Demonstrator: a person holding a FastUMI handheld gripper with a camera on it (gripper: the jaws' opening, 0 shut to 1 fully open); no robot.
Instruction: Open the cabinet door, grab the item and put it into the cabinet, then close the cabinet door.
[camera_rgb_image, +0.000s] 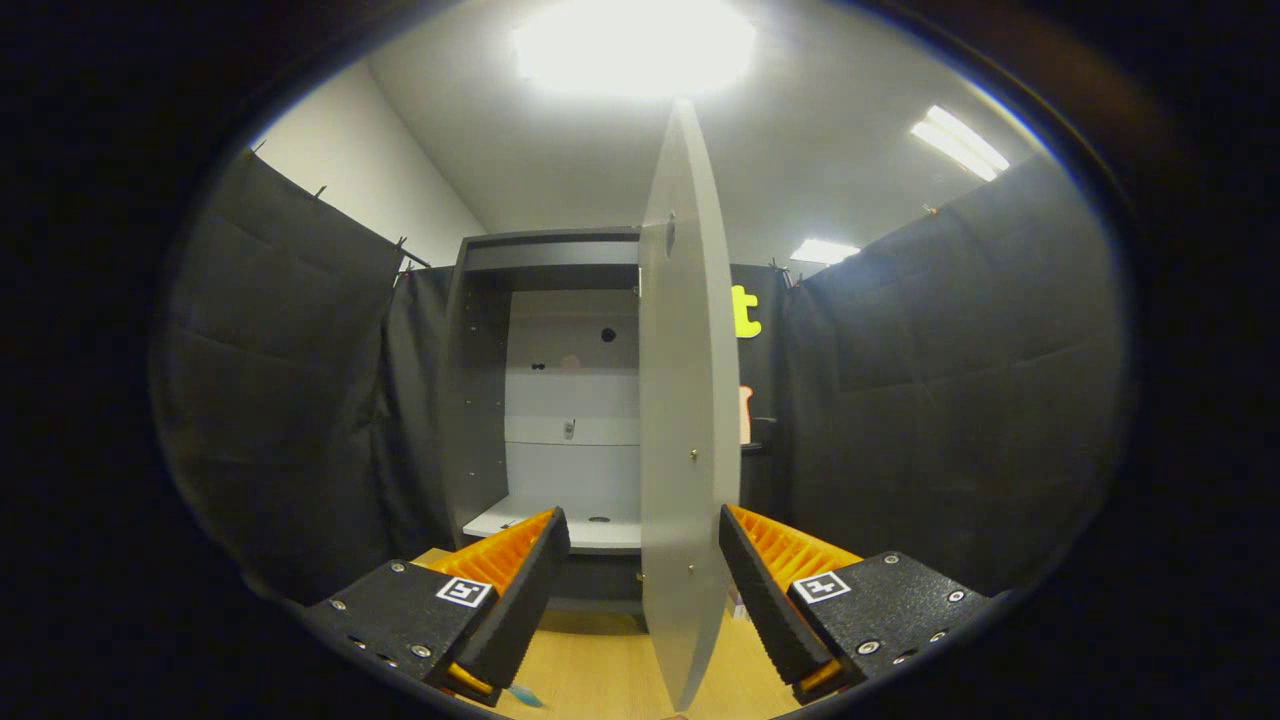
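Two fingers of the gripper (645, 590) are seen nearest the camera, spread wide, with the edge of the cabinet door (685, 400) standing between them; neither finger appears to press on it, so nothing is held. Seen edge-on, the door is swung well out from the cabinet (545, 400), whose pale interior, back wall and bottom shelf (570, 525) are exposed just left of the door. Wooden desk (600, 670) surface is visible below the fingers. A small bluish object (525, 695) lies on the desk under the left finger; whether it is the item to be stored cannot be told. The door-opening step is judged nearly finished. To do it well, the door should be pushed fully aside with one finger's flat face, slowly along its hinge arc, so that it does not rebound. The fingers should then be drawn clear before the item is sought.
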